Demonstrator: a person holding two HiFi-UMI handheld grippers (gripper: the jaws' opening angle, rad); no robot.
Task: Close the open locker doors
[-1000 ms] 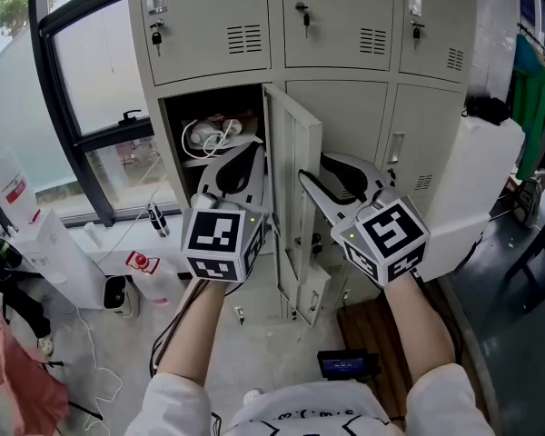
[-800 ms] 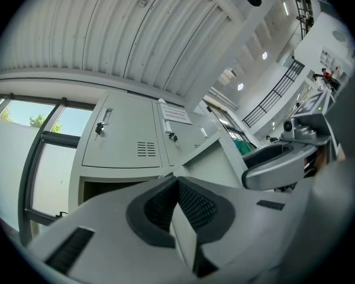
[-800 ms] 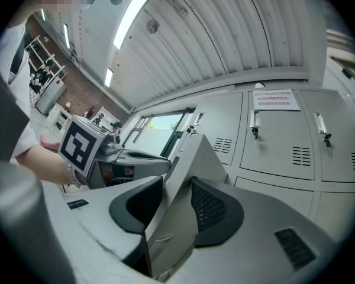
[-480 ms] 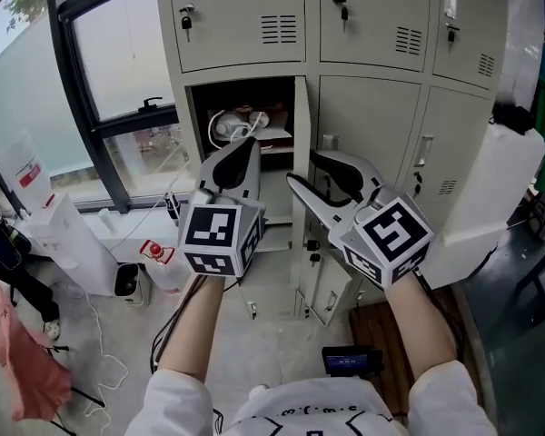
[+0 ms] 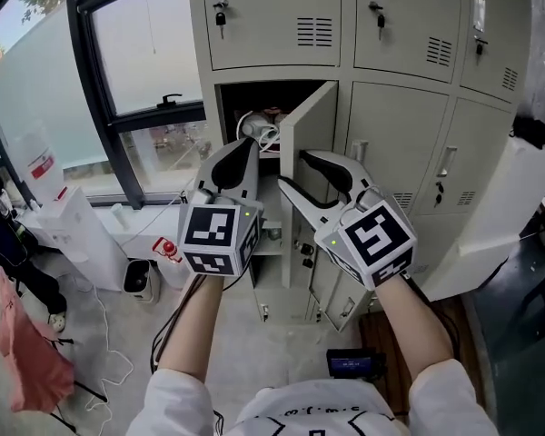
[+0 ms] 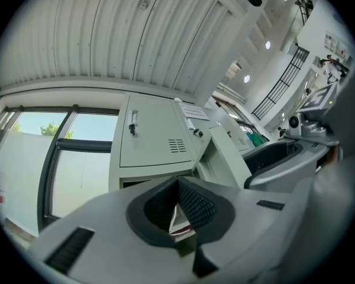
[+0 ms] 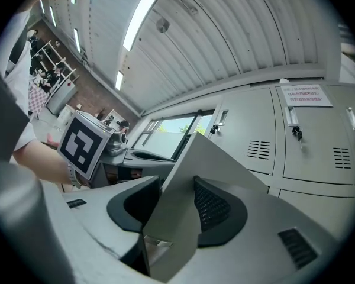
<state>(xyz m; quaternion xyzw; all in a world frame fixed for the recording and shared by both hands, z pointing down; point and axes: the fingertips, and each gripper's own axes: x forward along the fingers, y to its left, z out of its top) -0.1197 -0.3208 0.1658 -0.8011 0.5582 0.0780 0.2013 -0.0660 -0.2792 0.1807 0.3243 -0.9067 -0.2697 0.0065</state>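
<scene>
Grey lockers (image 5: 409, 107). One door (image 5: 311, 121) stood half open in the left column, under the top row. Right tongs (image 5: 295, 173) straddled the door's free edge; they had just been opening, pads apart with the panel between them, not clamped. Left tongs (image 5: 246, 143) were pinched together just left of the door, before the dark compartment. White cables (image 5: 257, 131) lay behind the door. A notice (image 7: 307, 94) above the door bore red print, too small to read.

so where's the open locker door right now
Head view, centre: the open door juts out from the compartment, its edge between the jaws of the right gripper, which have just been opening; the left gripper sits just left.
</scene>
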